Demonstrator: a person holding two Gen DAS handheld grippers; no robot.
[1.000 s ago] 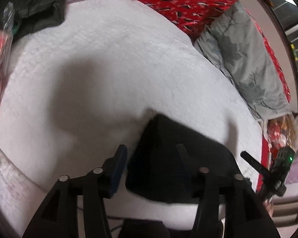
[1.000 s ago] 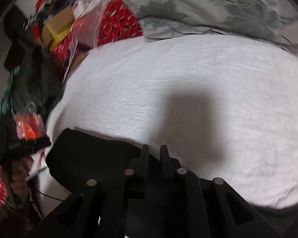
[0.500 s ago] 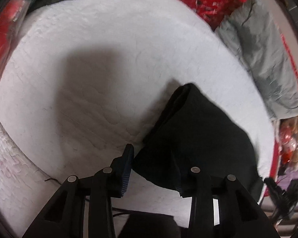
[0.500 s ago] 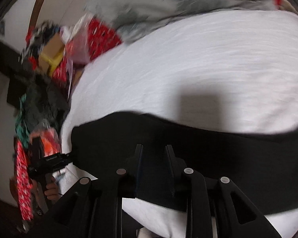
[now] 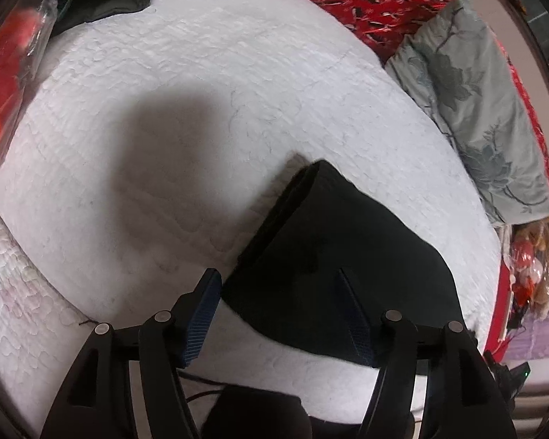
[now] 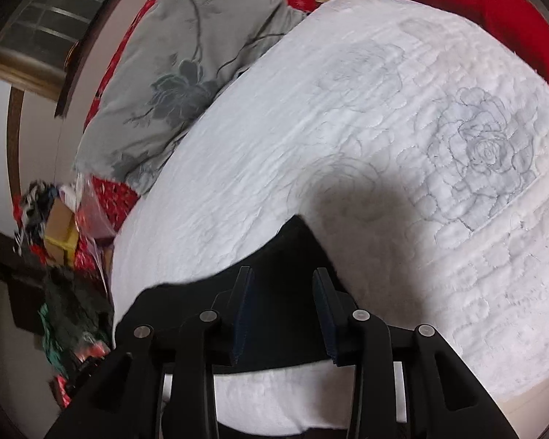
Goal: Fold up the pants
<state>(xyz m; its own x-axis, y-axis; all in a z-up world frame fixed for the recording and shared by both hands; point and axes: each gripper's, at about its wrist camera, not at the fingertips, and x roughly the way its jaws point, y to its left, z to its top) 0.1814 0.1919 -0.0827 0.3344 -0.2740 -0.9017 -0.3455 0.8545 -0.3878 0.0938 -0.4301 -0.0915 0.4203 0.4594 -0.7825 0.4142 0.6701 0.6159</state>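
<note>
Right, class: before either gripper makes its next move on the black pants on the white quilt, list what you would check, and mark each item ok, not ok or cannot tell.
1. Black pants lie on the white quilt: ok.
2. Folded edges squared up: cannot tell, near edge hidden.
3. Left gripper jaws apart, just opening, pads off the cloth: ok.
4. Right gripper jaws apart, just opening, nothing pinched: ok.
5. Grey flowered pillow clear of the pants: ok.
6. Right-wrist view sharp enough: not ok, partly blurred.
</note>
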